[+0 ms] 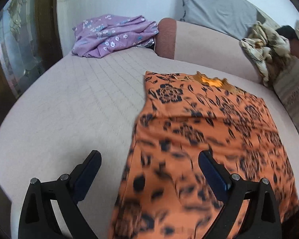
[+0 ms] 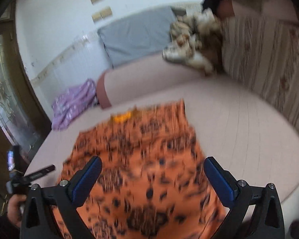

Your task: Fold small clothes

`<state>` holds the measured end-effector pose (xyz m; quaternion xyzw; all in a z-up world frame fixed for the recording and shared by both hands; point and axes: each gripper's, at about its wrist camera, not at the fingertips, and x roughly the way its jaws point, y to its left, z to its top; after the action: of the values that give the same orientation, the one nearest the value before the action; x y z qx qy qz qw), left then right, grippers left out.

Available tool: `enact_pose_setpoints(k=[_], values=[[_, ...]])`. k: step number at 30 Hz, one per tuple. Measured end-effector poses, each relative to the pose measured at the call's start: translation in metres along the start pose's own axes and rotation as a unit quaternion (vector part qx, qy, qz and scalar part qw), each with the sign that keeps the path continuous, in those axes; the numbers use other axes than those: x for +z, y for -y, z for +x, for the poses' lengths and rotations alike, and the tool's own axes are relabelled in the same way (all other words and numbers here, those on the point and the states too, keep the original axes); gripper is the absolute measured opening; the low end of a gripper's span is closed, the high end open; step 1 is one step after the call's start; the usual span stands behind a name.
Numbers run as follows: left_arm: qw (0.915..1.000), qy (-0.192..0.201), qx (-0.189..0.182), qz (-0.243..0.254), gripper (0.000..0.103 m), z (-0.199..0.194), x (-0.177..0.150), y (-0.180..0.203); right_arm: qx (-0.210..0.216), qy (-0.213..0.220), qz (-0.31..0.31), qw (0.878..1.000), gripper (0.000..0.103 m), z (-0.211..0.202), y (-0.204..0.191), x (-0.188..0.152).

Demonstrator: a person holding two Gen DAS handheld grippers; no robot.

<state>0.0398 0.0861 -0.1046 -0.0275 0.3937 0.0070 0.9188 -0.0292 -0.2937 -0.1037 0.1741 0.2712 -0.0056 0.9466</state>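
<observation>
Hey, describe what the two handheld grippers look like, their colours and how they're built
Both are black plastic frames with triangular cut-outs and silver pivot pins. The left gripper has two angled black fingers with dark navy pads. The right gripper matches, its pads a brighter textured blue. No cables or markings are visible.

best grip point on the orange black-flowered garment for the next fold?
Probably the near hem corners of the orange black-flowered garment, pinched from the near side: it lies flat on the pink quilted bed cover, edges free. Left gripper and right gripper are open, empty.
</observation>
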Motion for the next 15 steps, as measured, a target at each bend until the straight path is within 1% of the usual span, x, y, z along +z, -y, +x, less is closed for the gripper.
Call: enact_pose_setpoints(k=[1,3,5,7,8,10,11,13,14,15], values=[[1.0,0.0,0.0,0.001,0.098,-0.009,-0.007,0.0,0.001,0.011,-0.013,1.0,0.103,-0.006,-0.004,-0.005],[0.9999,0.013,-0.003,0.0,0.098,-0.025,-0.014,0.0,-0.002,0.055,-0.038,0.998,0.103,-0.021,-0.008,-0.002],[0.9996,0.027,-0.003,-0.002,0.098,-0.038,-0.017,-0.001,-0.013,0.119,-0.061,0.991,0.103,-0.048,-0.019,0.018],[0.9991,0.042,-0.003,-0.003,0.098,-0.05,-0.017,-0.001,-0.011,0.201,-0.087,0.976,0.103,-0.089,-0.035,0.04],[0.9989,0.047,-0.003,-0.002,0.098,-0.053,-0.016,-0.001,-0.01,0.23,-0.096,0.968,0.103,-0.105,-0.04,0.044],[0.9987,0.05,0.001,-0.002,0.098,-0.055,-0.013,0.0,-0.006,0.274,-0.117,0.955,0.103,-0.128,-0.049,0.051],[0.9989,0.047,0.003,-0.004,0.098,-0.055,-0.013,0.0,-0.006,0.276,-0.121,0.954,0.103,-0.129,-0.05,0.051],[0.9989,0.046,0.001,-0.011,0.098,-0.059,-0.016,-0.002,-0.012,0.246,-0.116,0.962,0.103,-0.119,-0.047,0.048],[0.9986,0.05,0.001,-0.013,0.098,-0.063,-0.019,-0.004,-0.011,0.22,-0.101,0.97,0.103,-0.113,-0.042,0.043],[0.9984,0.055,0.004,-0.013,0.098,-0.067,-0.022,-0.005,-0.005,0.218,-0.09,0.972,0.103,-0.114,-0.04,0.037]])
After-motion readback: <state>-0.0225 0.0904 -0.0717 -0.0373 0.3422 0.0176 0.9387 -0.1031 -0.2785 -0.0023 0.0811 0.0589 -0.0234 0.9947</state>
